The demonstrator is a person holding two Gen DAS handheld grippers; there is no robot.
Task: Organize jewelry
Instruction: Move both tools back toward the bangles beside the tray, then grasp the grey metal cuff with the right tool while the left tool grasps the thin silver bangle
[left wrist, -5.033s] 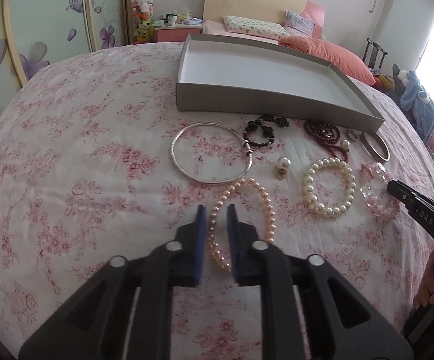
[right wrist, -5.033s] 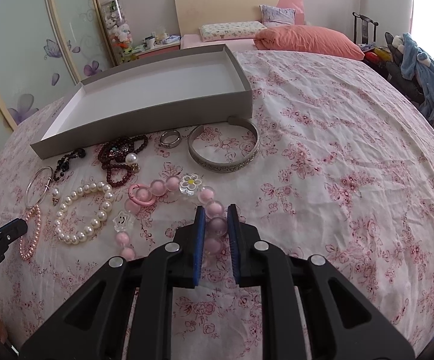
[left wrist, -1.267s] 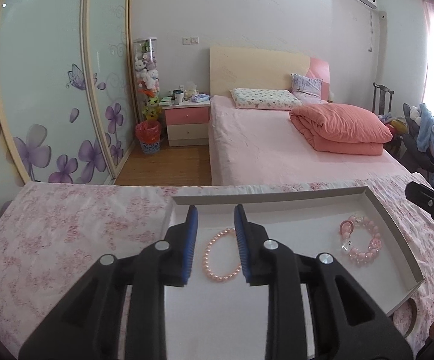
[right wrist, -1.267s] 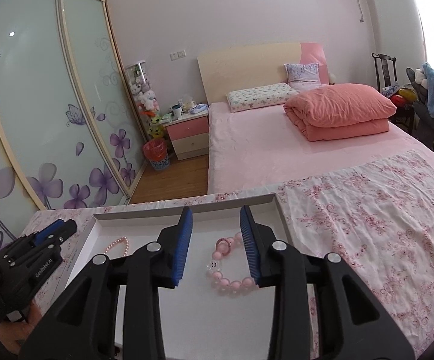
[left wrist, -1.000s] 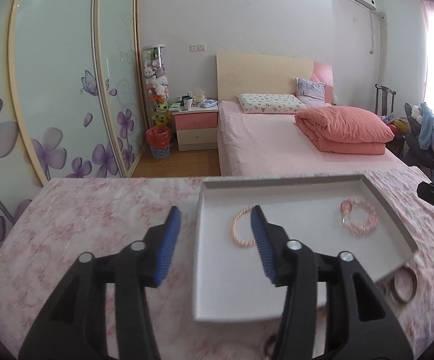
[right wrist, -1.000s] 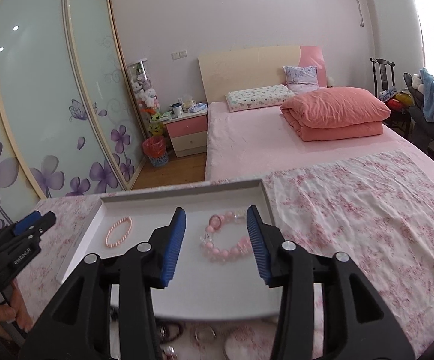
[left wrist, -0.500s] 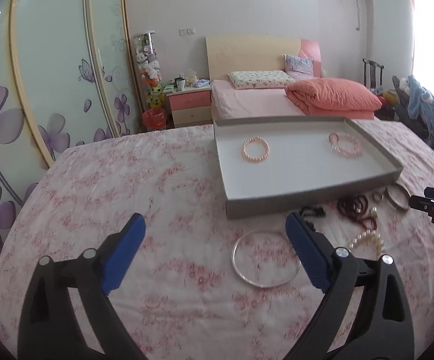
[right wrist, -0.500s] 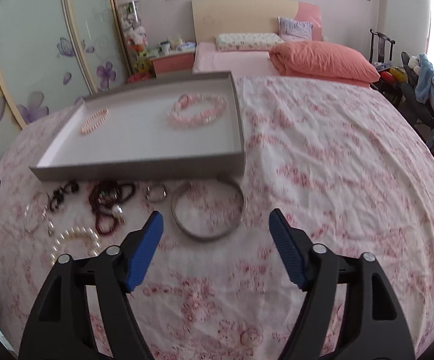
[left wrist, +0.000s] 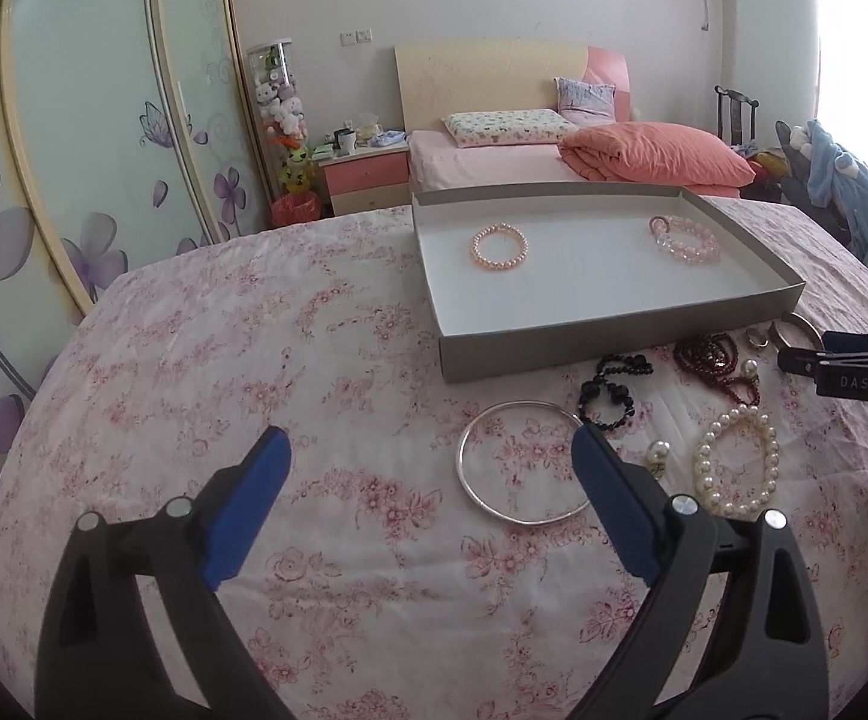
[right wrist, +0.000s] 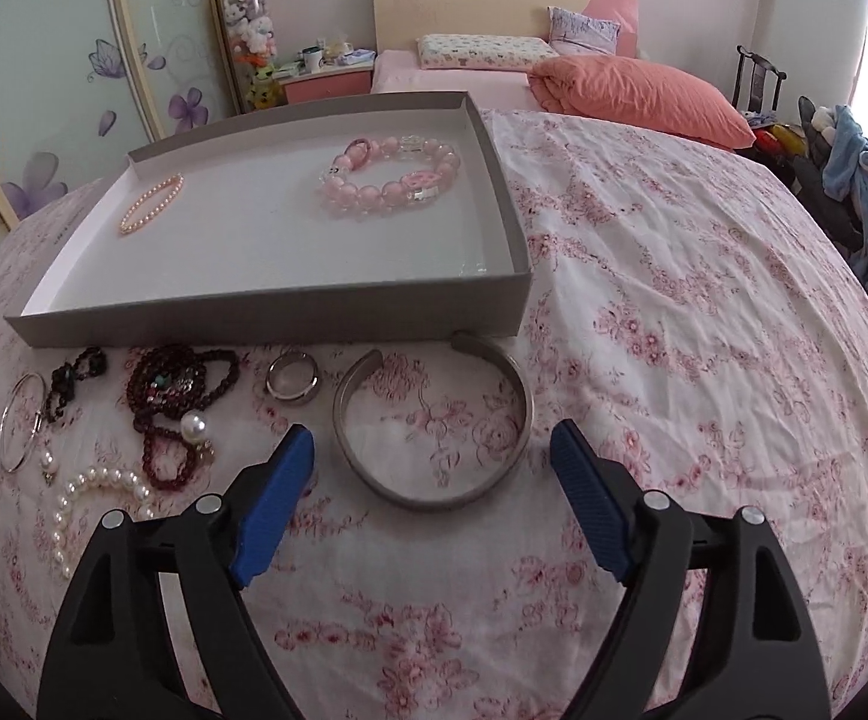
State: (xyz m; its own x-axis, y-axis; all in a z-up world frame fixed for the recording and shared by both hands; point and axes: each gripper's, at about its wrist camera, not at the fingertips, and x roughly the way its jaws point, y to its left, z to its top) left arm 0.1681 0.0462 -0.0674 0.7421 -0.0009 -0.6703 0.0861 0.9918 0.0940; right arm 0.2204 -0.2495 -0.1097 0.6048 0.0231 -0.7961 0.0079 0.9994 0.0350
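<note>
A grey tray (left wrist: 613, 342) (right wrist: 266, 318) on the floral cloth holds a small pink pearl bracelet (left wrist: 498, 246) (right wrist: 152, 211) and a chunky pink bead bracelet (left wrist: 684, 240) (right wrist: 392, 177). In front of it lie a thin silver bangle (left wrist: 520, 461), black beads (left wrist: 610, 390), dark red beads (right wrist: 176, 396), a white pearl bracelet (left wrist: 733, 462), a ring (right wrist: 293, 381) and a wide silver cuff (right wrist: 434, 426). My left gripper (left wrist: 431, 456) is wide open and empty, left of the bangle. My right gripper (right wrist: 434, 444) is wide open and empty, over the cuff.
The right gripper's body (left wrist: 847, 369) shows at the right edge of the left wrist view. Behind the table stand a bed (left wrist: 553, 150), a nightstand (left wrist: 368, 174) and sliding wardrobe doors (left wrist: 74, 150). A chair with clothes (right wrist: 847, 180) is at the right.
Both bracelets were carried into the tray and released. Both grippers then opened wide and pulled back toward the jewelry in front of the tray.
</note>
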